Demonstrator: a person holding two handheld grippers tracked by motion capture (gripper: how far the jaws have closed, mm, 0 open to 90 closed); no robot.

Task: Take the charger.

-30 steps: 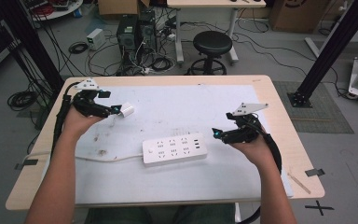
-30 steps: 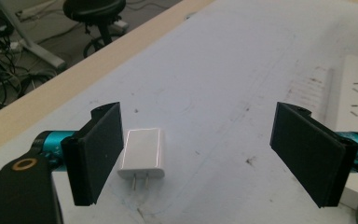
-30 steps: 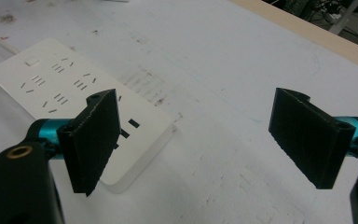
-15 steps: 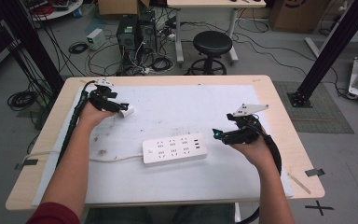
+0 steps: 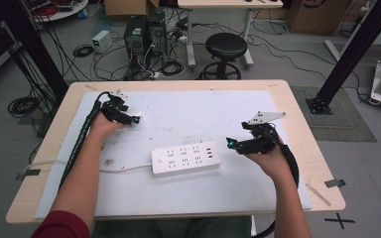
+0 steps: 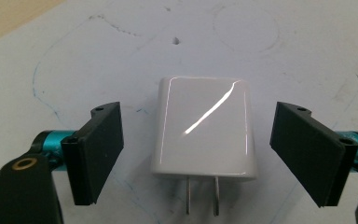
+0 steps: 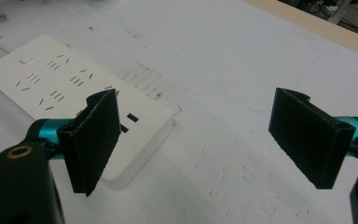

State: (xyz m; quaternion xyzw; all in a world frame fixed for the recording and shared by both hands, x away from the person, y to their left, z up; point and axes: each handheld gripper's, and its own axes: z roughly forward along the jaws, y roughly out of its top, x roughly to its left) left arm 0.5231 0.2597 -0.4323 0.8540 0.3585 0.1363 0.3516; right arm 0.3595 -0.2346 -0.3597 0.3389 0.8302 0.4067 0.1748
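Charger: a glossy white plug adapter (image 6: 204,128), a rounded block with two flat metal prongs pointing toward the camera in the left gripper view; it lies flat on the white sheet, at about 10 o'clock on the table in the high view

Left gripper: the left gripper (image 6: 200,154) has its matte black, ribbed jaws spread wide, one on each side of the adapter with a gap to both; nothing is held; teal fittings behind the pads; in the high view the left gripper (image 5: 137,119) points toward 3 o'clock

Power strip: a long white plastic power strip (image 5: 185,158), smooth, with rows of slot sockets; it lies near the table's middle; its white cord runs off toward 9 o'clock

Right gripper: the right gripper (image 7: 205,140) stands wide and empty; its left jaw hangs over the strip's end corner; in the high view it sits just at 3 o'clock of the strip, pointing toward 9 o'clock

Surface: a scuffed, pen-marked white sheet (image 5: 188,114) over a pale wooden table (image 5: 297,119)

Forearms: both come in from 6 o'clock; the left one reaches far forward, the right one is bent shorter
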